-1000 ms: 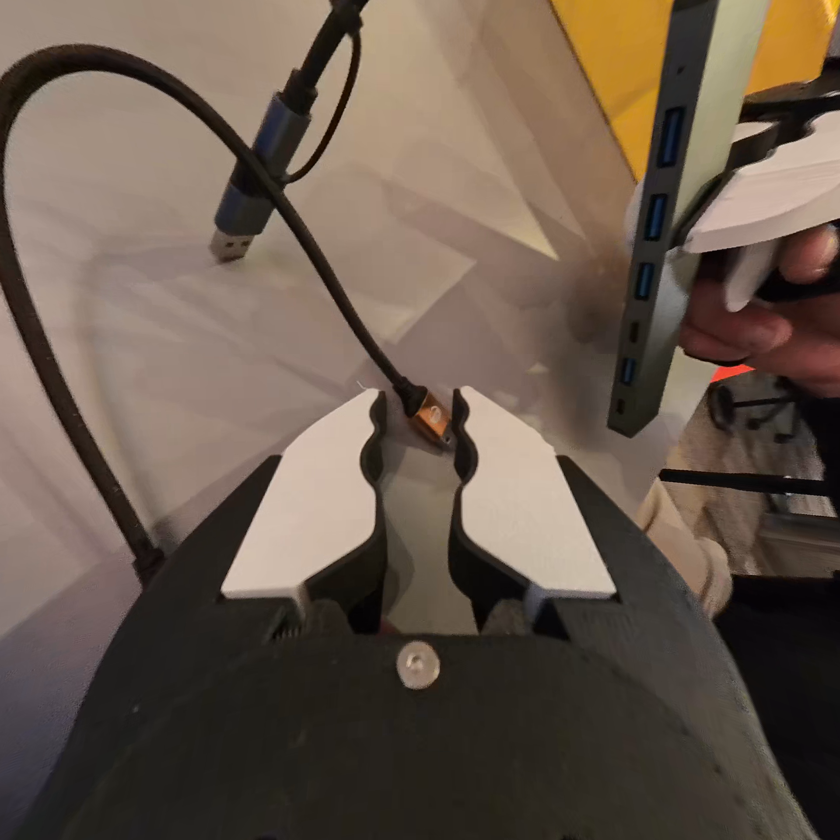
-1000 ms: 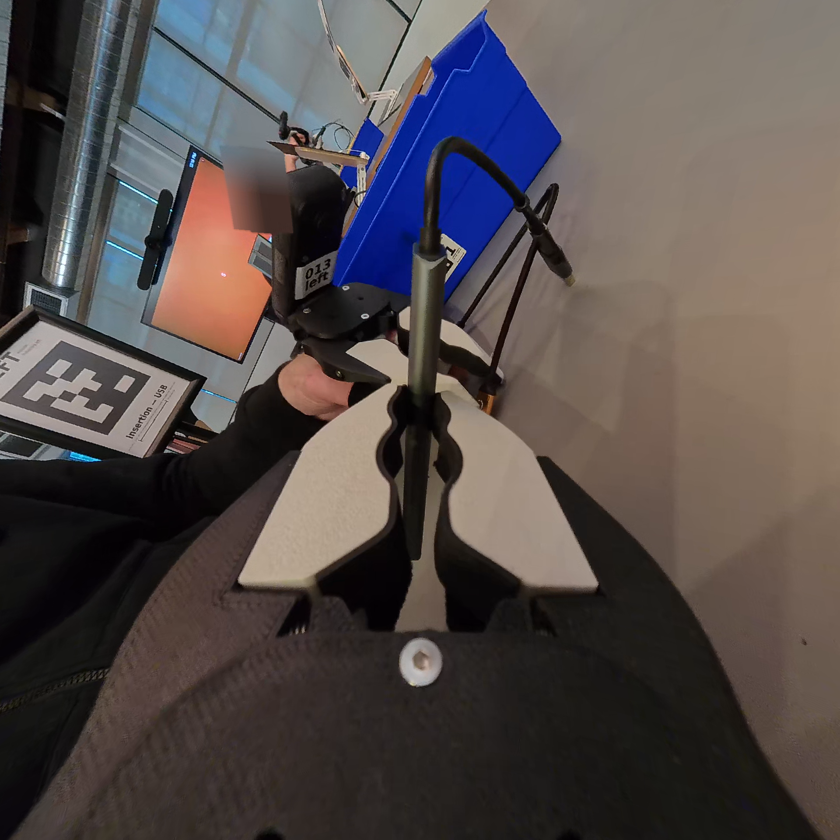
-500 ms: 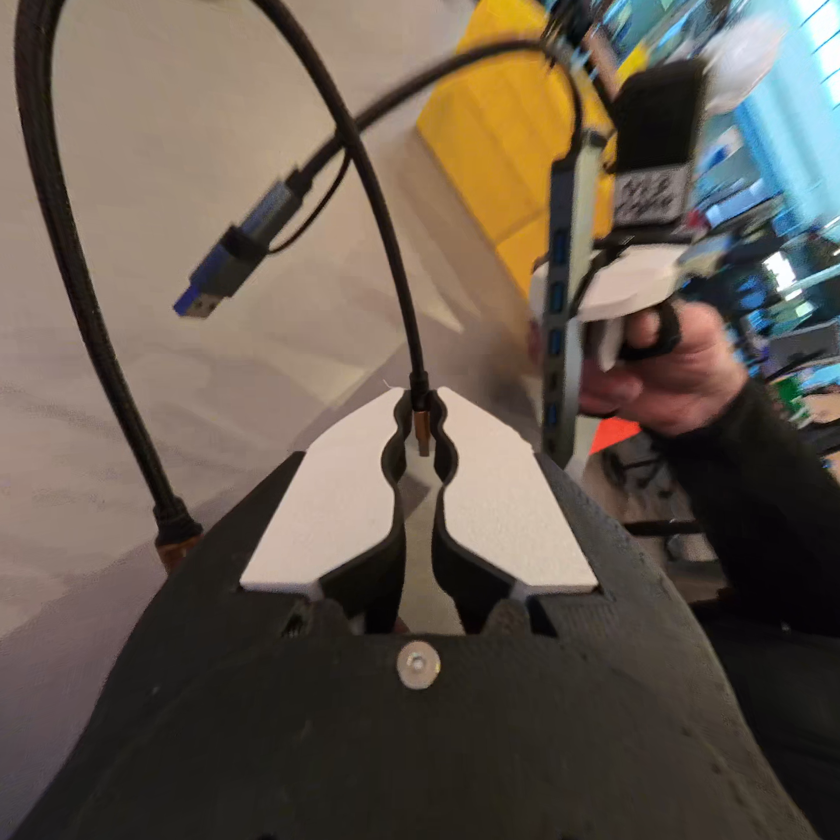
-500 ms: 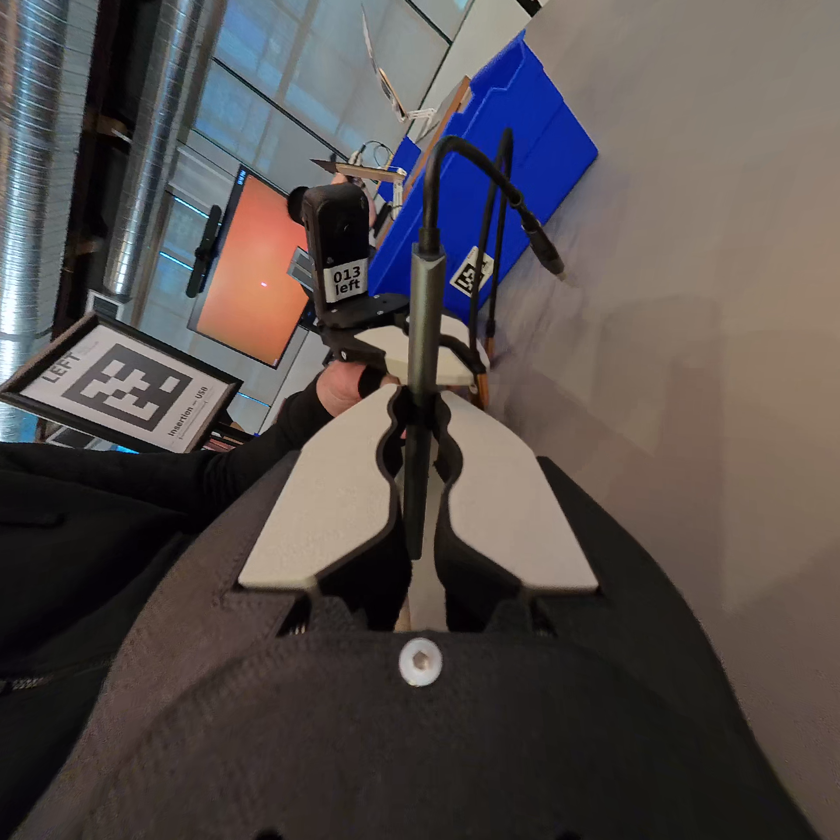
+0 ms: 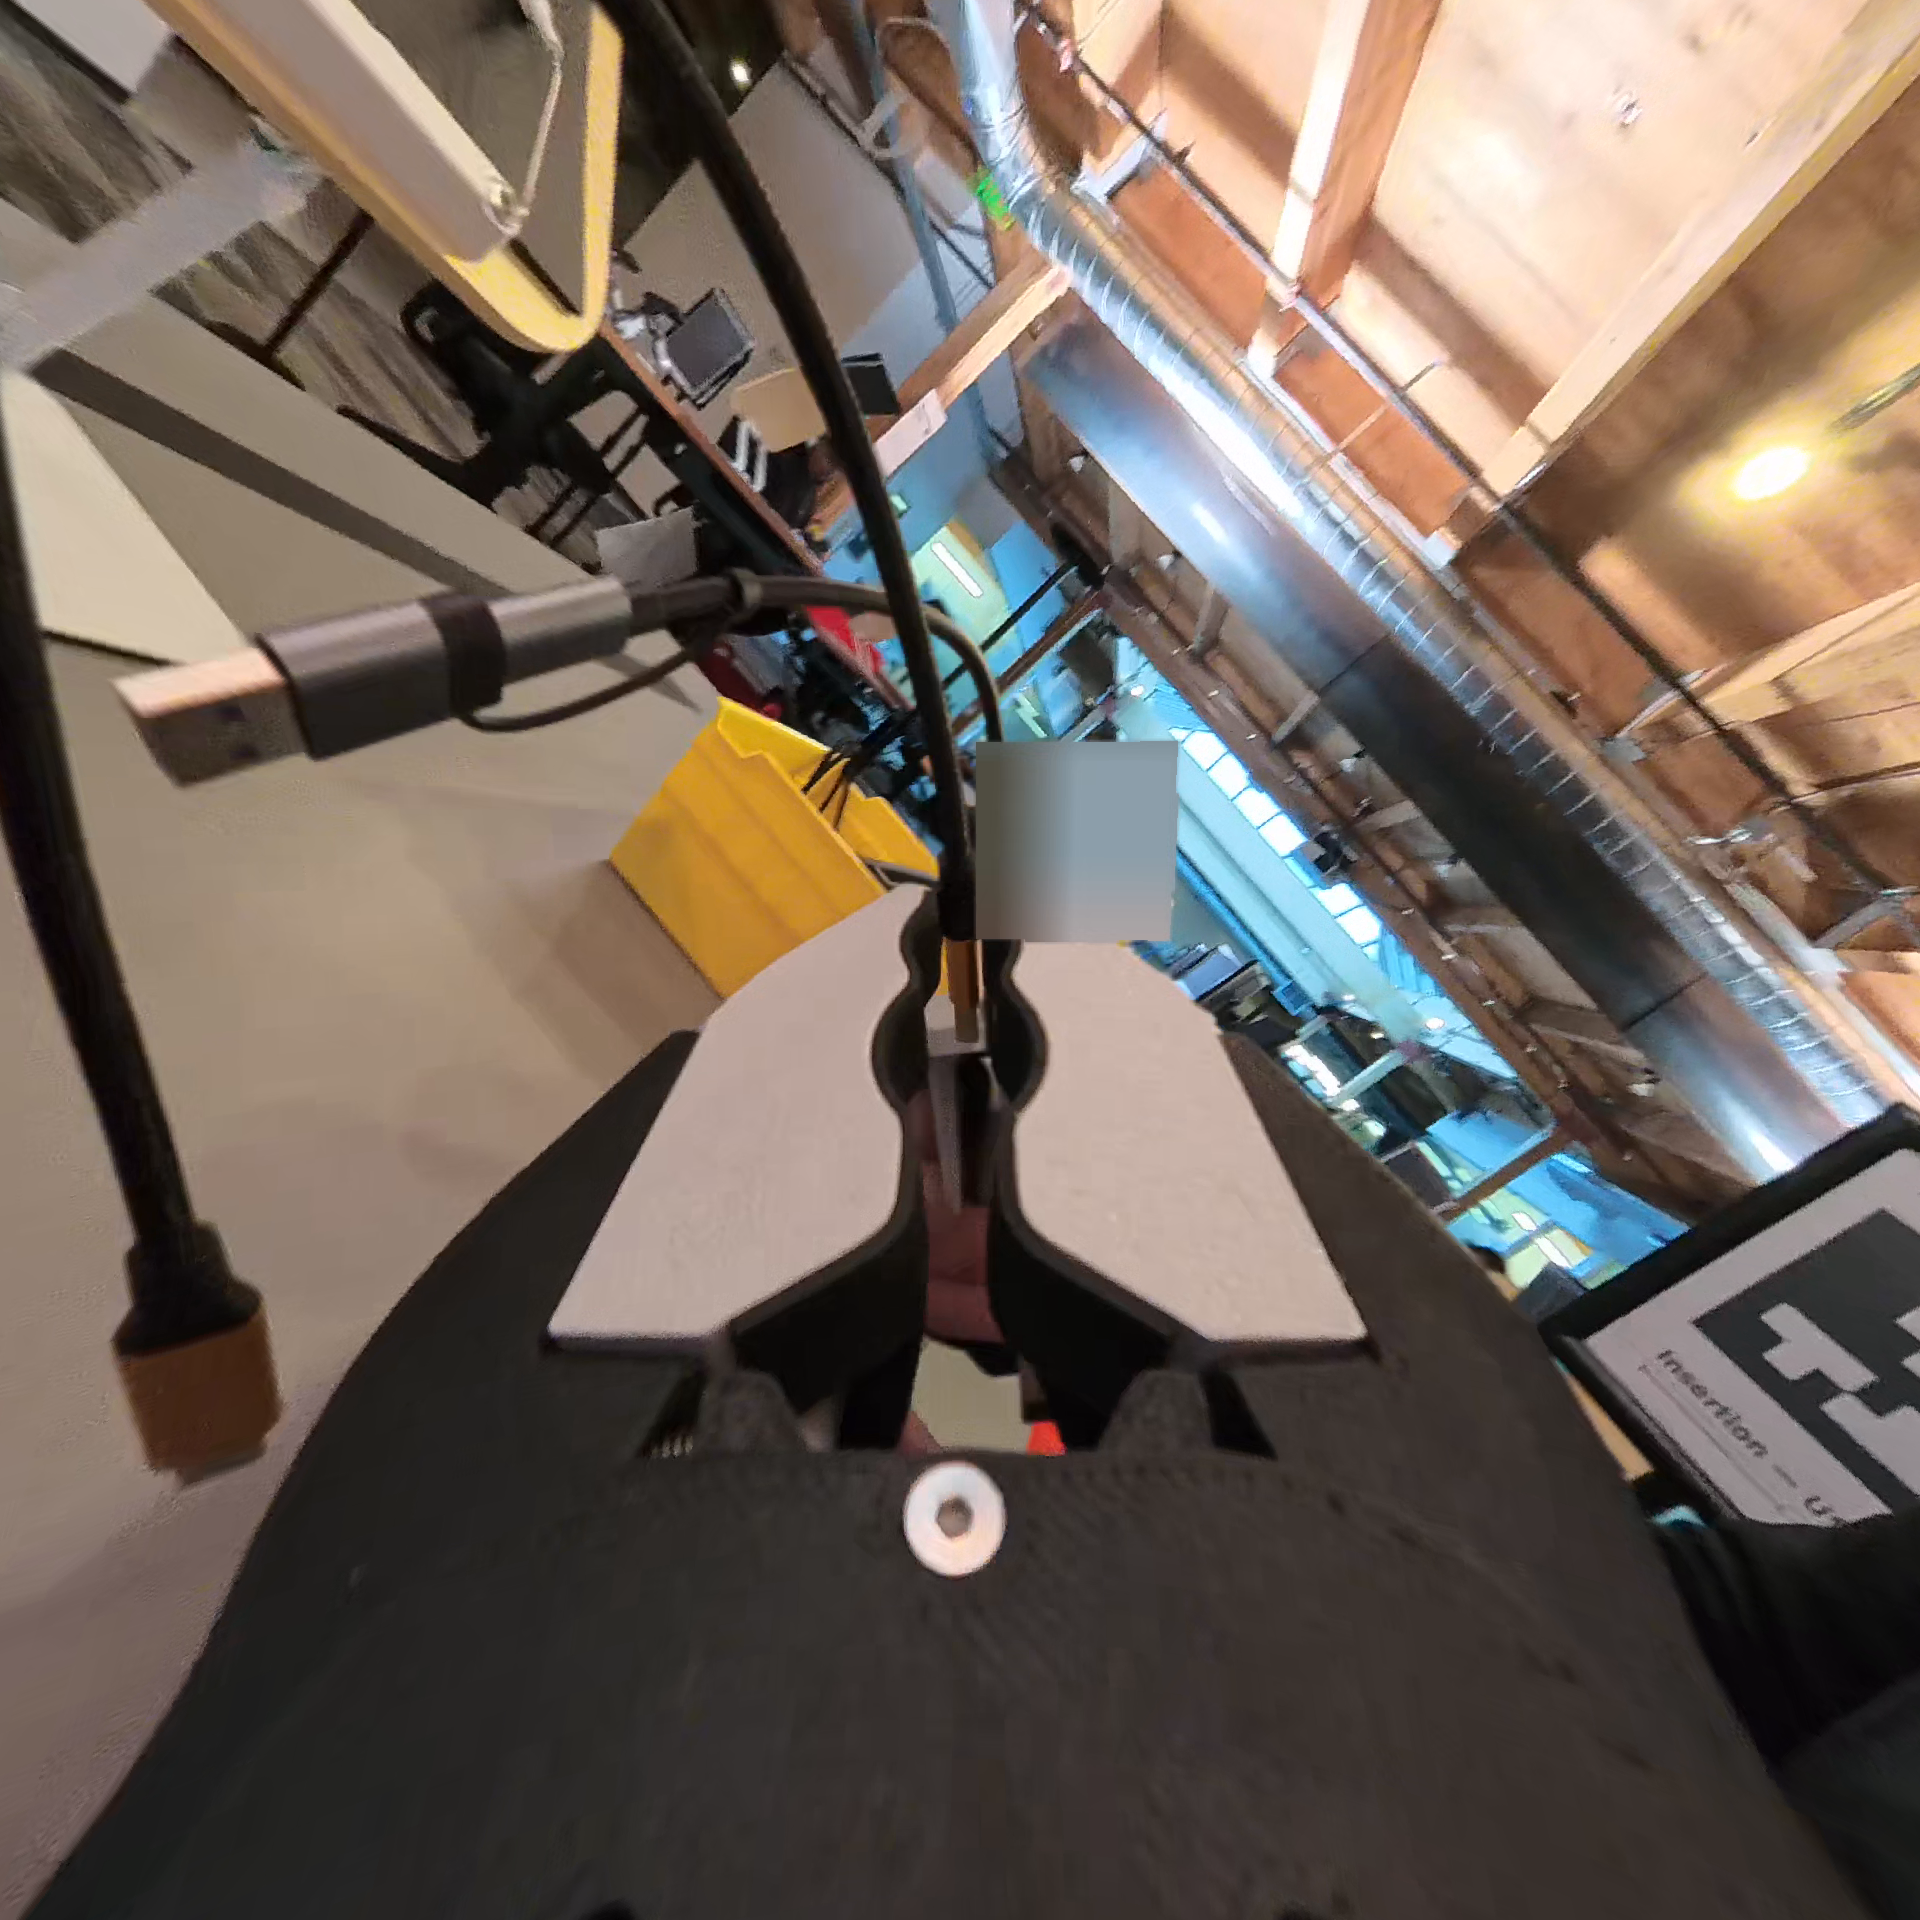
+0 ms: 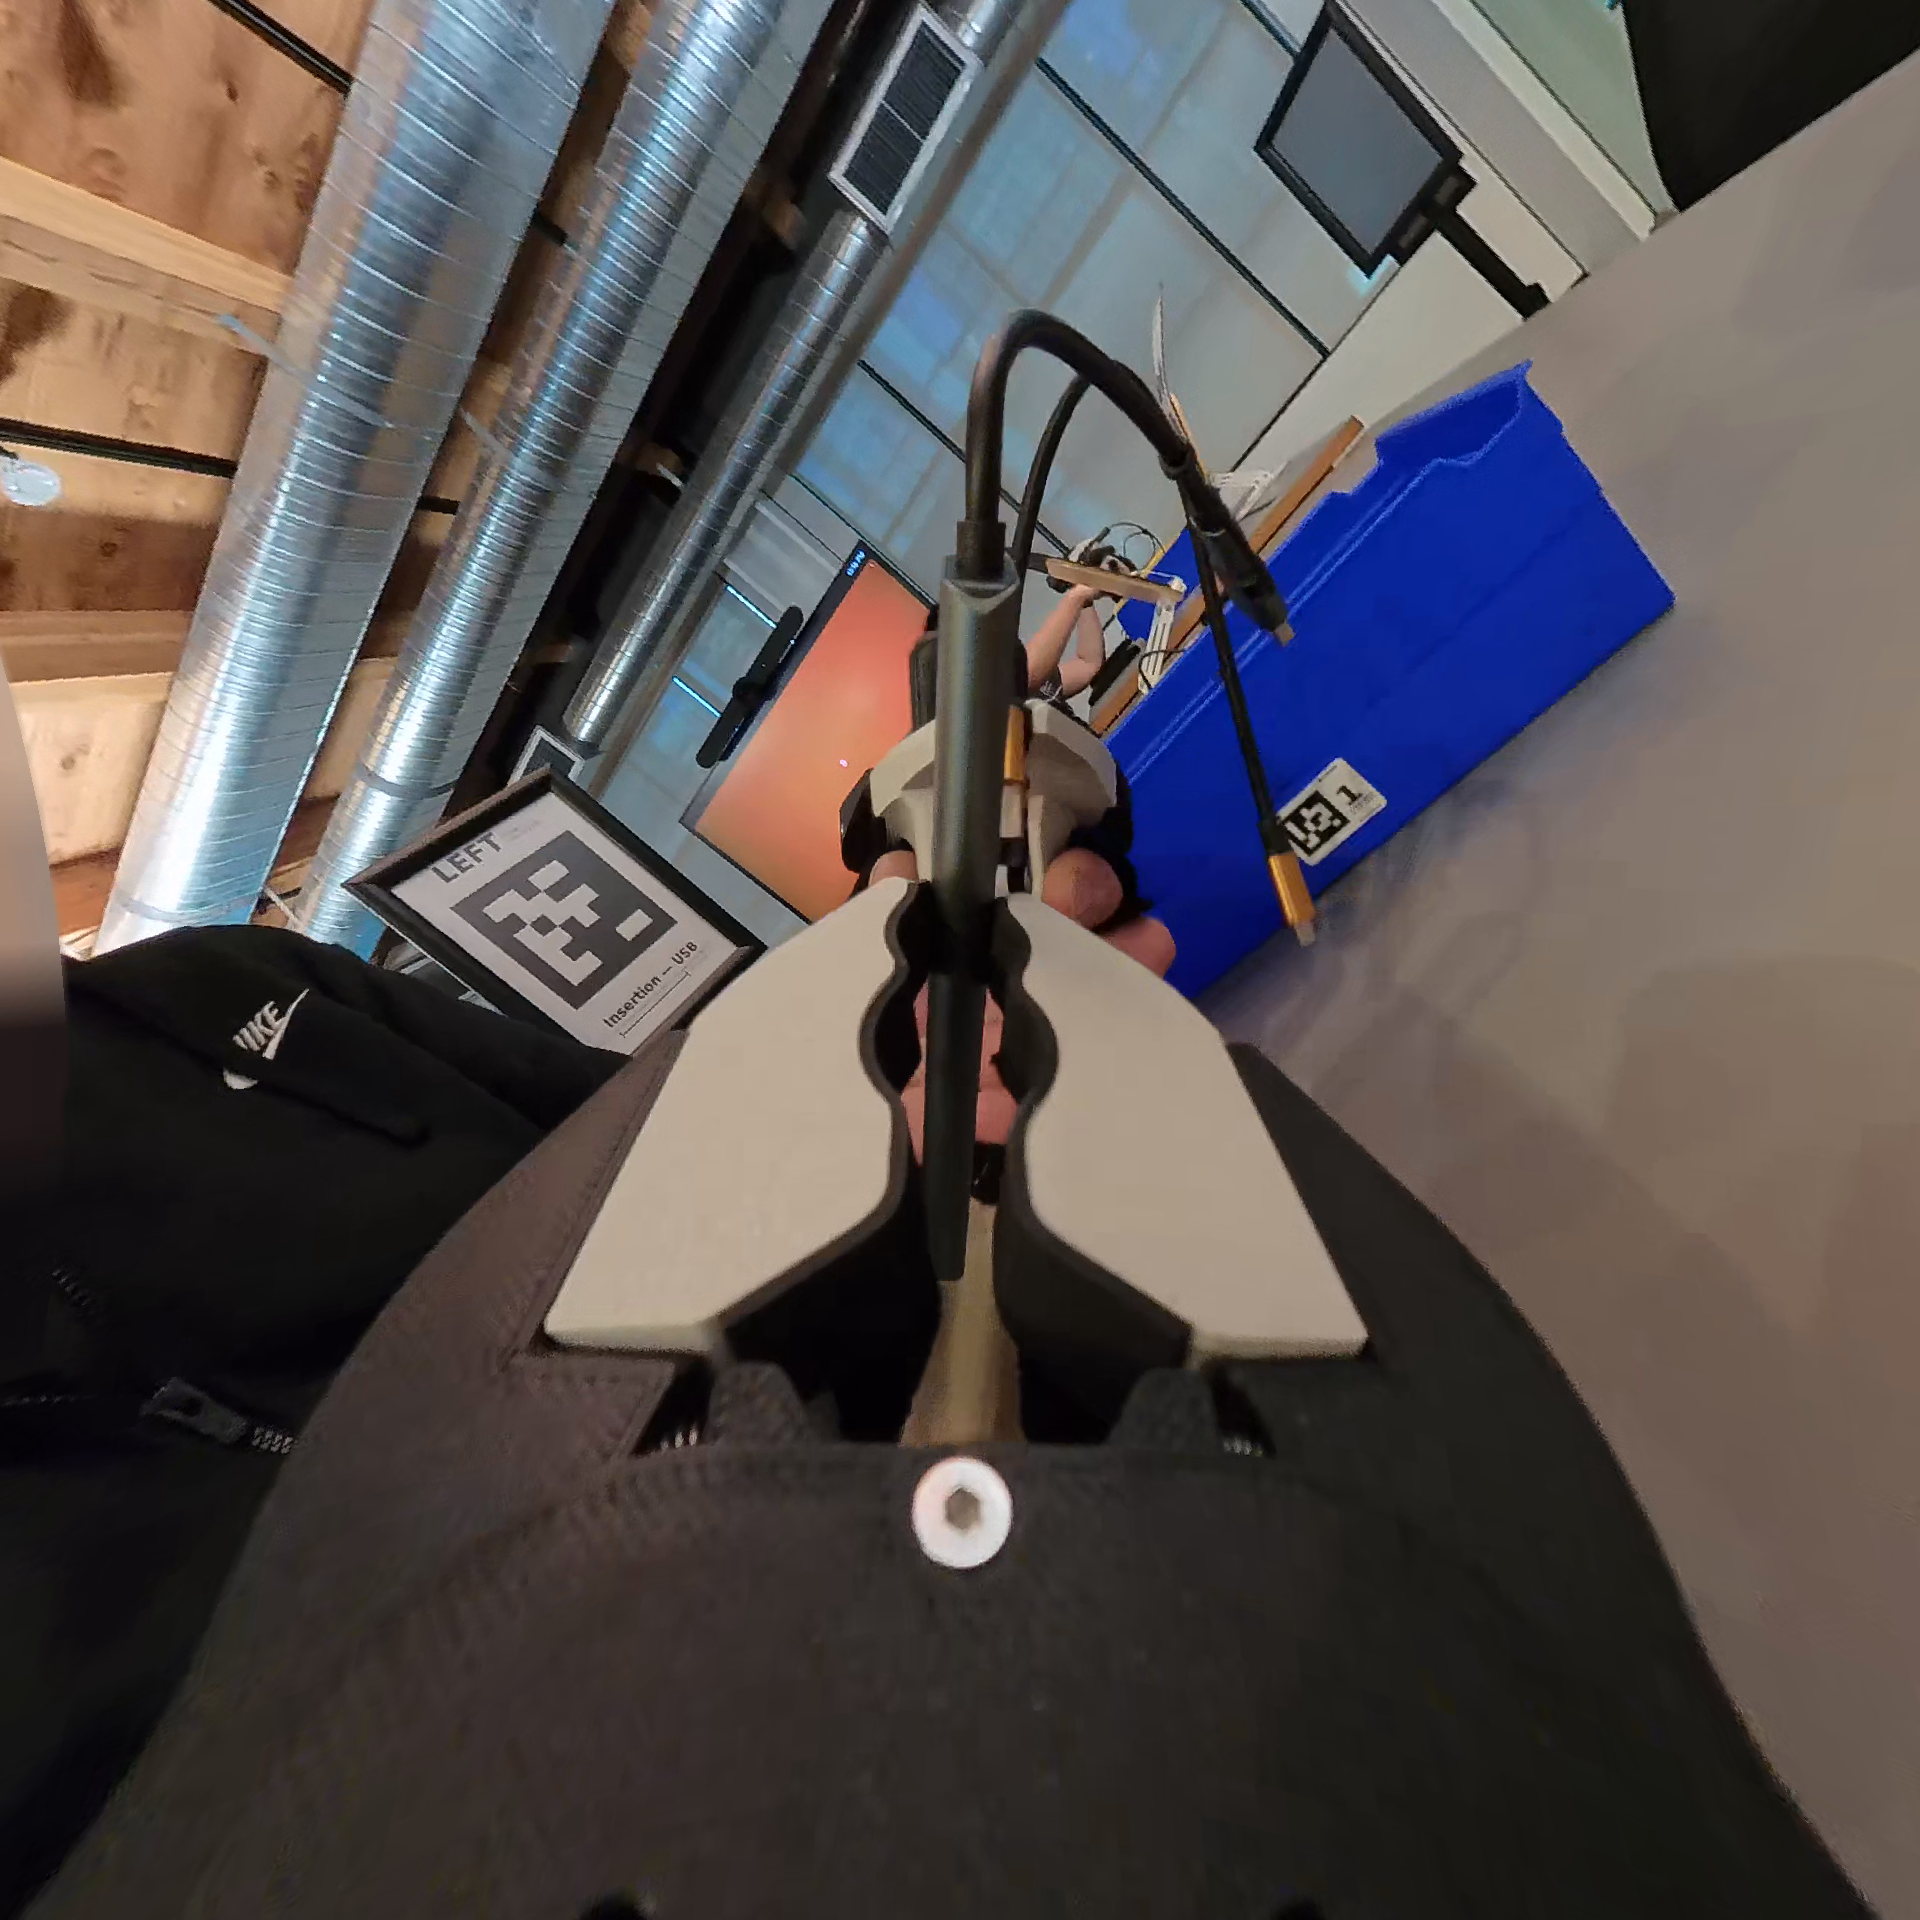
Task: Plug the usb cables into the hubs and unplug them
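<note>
Grey table (image 6: 1662, 1039) under both grippers, blue bin (image 6: 1455, 665) at its far edge in the right wrist view, yellow bin (image 5: 748, 842) in the left wrist view. Framed marker sign (image 6: 551, 914) stands beside the person's black sleeve (image 6: 260, 1091).

Right gripper (image 6: 961, 914): fingers pinched on the grey hub (image 6: 966, 769), held edge-on and lifted off the table, its own cable (image 6: 1091, 374) arcing off the top and dangling.

Left gripper (image 5: 961, 935): fingers clamped on the gold plug (image 5: 963, 987) of a black usb cable (image 5: 831, 416), also in the air. In the right wrist view the plug sits right against the hub's side (image 6: 1013, 769). Can't tell whether it is seated or only touching.

Loose ends: a grey USB-A connector (image 5: 343, 675) and the cable's other gold plug (image 5: 197, 1382) hang free, not plugged.

Step in hand, as I judge it: inserting this plug into a hub port. Next move calls for squaring the plug with the port and pushing straight in while the right gripper braces the hub.
</note>
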### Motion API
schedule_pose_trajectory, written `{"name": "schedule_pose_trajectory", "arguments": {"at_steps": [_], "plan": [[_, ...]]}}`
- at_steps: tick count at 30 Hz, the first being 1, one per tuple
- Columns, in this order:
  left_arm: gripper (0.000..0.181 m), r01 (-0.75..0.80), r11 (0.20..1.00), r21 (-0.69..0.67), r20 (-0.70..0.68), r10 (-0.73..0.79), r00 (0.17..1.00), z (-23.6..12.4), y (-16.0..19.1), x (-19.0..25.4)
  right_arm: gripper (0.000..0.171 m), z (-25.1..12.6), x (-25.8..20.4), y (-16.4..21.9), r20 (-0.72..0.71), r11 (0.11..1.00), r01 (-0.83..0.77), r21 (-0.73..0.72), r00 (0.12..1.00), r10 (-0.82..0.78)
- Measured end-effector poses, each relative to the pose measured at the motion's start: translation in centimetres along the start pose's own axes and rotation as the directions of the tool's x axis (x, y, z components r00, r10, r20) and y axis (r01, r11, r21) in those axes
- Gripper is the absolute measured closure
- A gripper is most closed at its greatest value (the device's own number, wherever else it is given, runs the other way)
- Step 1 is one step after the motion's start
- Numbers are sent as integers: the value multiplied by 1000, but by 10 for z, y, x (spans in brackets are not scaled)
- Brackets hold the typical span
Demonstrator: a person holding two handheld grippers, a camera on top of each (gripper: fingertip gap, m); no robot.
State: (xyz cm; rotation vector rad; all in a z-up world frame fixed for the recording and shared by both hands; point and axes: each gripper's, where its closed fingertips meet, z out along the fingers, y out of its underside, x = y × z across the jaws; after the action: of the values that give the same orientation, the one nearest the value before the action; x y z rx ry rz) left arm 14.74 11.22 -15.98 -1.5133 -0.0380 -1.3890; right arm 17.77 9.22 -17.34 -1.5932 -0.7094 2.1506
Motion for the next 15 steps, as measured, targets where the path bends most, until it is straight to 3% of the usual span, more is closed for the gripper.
{"name": "schedule_pose_trajectory", "arguments": {"at_steps": [15], "plan": [[174,85,988,127,-48,-80,996,11,-4,8,161,2,-1,-3,5,999,7,36,1000,-7]]}}
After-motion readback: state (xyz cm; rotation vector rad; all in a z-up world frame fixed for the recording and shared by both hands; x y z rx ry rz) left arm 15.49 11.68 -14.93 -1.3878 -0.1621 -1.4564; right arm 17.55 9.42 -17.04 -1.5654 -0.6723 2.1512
